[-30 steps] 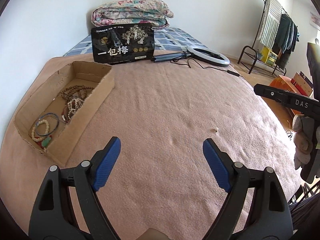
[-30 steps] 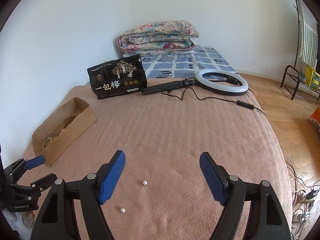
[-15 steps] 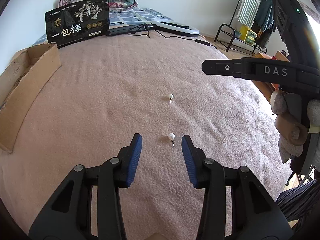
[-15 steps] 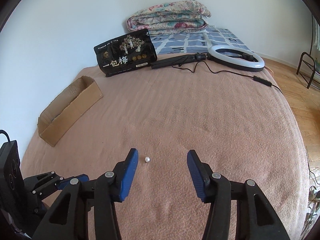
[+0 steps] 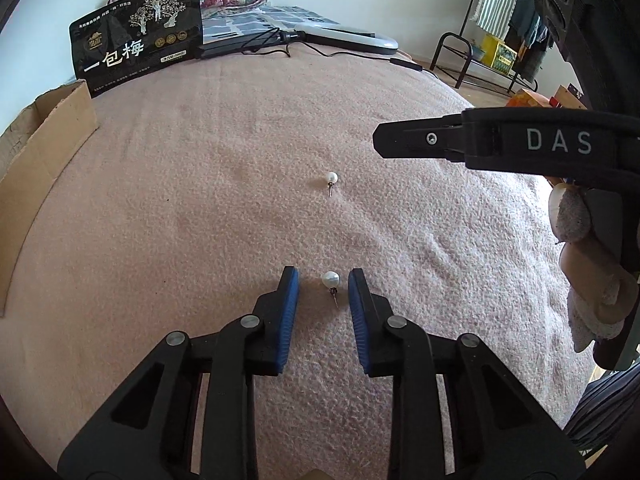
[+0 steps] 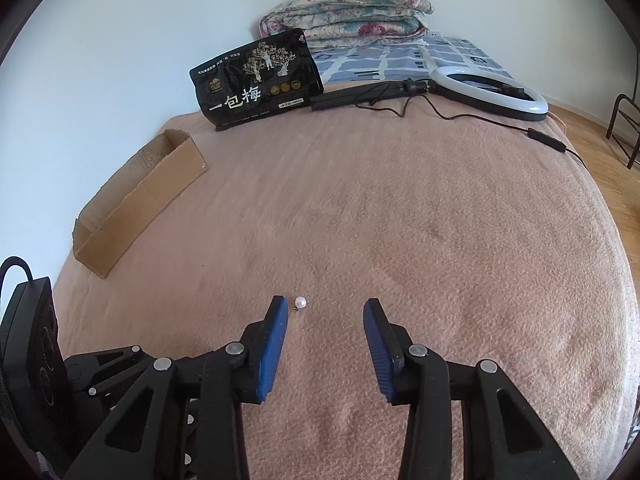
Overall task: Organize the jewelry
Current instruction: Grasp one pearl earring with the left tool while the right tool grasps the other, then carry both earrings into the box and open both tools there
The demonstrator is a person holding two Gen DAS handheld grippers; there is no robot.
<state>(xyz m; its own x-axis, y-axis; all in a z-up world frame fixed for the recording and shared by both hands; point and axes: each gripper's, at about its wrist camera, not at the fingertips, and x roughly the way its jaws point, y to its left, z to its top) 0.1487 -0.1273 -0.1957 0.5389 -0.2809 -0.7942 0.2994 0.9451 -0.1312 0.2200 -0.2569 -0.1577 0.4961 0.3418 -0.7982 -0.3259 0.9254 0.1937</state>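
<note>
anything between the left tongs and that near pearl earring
Nothing visible. The near pearl earring lies on the bare blanket, already between the open left tongs, closer to the right-hand finger.

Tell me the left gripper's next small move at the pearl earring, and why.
Probably close the left gripper gently on the near pearl earring. The pearl already lies between the open blue pads, untouched, on the pink blanket, its post pointing back toward the gripper, so a short squeeze should catch it.
</note>
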